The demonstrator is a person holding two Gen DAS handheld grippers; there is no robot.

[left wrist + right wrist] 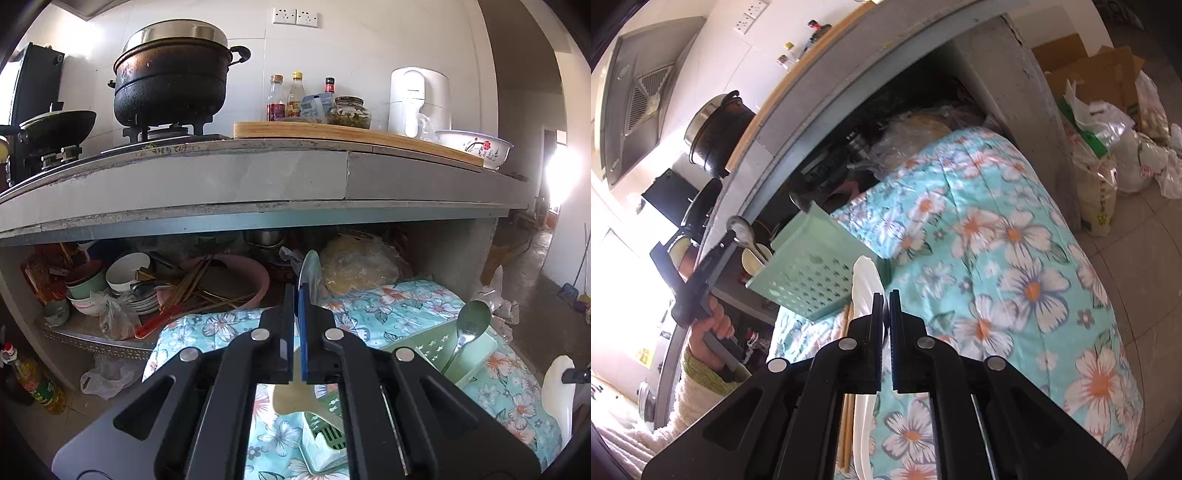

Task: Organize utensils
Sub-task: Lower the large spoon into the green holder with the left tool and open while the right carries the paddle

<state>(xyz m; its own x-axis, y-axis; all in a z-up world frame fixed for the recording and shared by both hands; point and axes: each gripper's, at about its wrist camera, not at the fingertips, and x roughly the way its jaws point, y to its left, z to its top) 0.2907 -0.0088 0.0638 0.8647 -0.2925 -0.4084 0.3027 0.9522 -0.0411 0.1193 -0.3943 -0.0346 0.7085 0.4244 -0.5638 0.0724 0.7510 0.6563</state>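
This is a lived-in home kitchen. Above and ahead of the left claw, a concrete bench carries a gas stove with a blackened lidded stockpot and a wok, beside sauce bottles, a wooden cutting board and a white appliance. The open shelf under the bench holds stacked bowls and chopsticks. A range hood hangs up to the right claw's left.

Left tongs closed, right tongs closed, both angled downward
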